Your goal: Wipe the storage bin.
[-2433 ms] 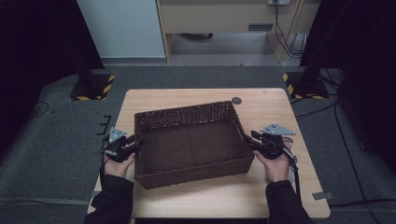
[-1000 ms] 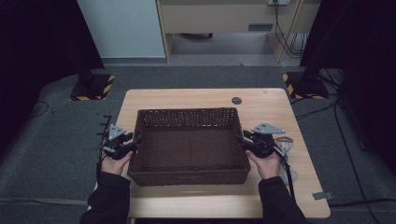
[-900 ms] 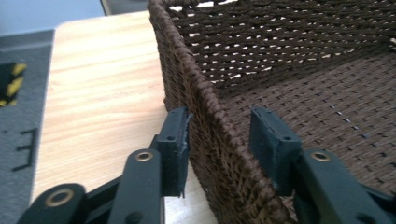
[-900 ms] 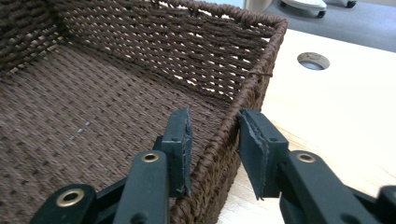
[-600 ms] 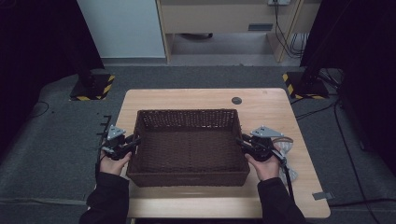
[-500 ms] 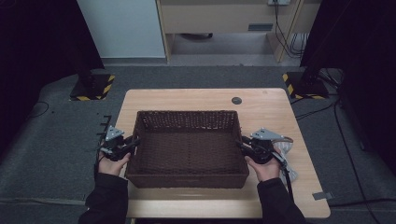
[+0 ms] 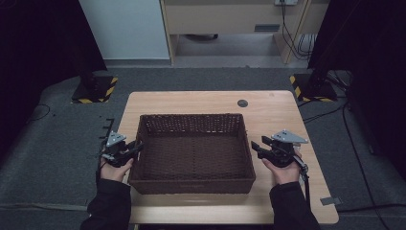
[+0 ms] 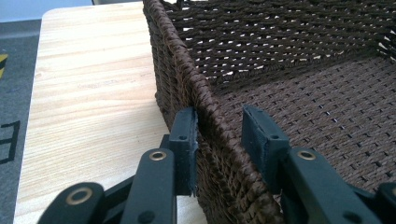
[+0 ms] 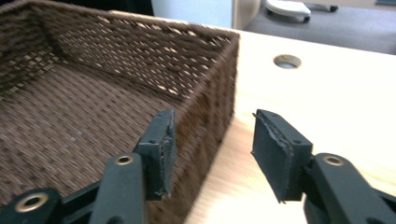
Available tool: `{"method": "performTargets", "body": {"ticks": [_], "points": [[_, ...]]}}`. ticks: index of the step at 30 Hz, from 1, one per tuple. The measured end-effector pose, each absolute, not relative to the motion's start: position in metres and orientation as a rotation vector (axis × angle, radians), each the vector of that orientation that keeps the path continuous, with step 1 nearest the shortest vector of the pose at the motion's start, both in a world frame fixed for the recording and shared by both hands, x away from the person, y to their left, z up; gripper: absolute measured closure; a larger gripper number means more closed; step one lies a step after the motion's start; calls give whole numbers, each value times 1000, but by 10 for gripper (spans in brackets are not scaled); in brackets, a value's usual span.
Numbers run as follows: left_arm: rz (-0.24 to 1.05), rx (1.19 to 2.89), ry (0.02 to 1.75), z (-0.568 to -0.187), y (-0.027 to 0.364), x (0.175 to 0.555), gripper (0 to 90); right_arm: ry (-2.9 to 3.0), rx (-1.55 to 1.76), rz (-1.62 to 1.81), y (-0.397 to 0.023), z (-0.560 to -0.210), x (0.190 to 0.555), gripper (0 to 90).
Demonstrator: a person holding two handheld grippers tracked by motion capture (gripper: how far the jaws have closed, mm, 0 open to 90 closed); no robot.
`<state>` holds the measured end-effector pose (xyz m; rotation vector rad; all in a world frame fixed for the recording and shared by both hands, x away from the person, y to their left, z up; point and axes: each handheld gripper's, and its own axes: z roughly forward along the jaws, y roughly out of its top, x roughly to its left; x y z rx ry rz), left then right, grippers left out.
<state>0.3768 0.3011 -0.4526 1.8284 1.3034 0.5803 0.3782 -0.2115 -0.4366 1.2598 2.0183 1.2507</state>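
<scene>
At the near middle of the wooden table (image 7: 277, 108) sits a dark brown woven basket (image 7: 194, 148), rectangular and shallow, its 4 low walls plaited in open weave and topped by a thick braided rim, its flat floor tightly woven. Its near wall lies close to the table's near edge. On its left wall the left gripper (image 8: 219, 140) straddles the rim, 1 pad touching the outside of the wall while the inner pad stands a little clear, so the jaws are not clamped. At the right wall the right gripper (image 9: 212, 140) has just been opening; its jaws stand wide apart, level with the rim's near right corner, gripping nothing. Farther off, a round hole (image 7: 242, 103) marks the tabletop.
</scene>
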Motion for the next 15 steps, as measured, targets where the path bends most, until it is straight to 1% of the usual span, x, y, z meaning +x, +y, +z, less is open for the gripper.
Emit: {"method": "performTargets", "body": {"ticks": [4,15], "points": [[587,1838,1305,-452,300,377,639,2011,1290,1220,-222,-441,375,439],[552,1833,1321,-452,302,379,619,1948,1371,1164,-253,-451,360,396]]}}
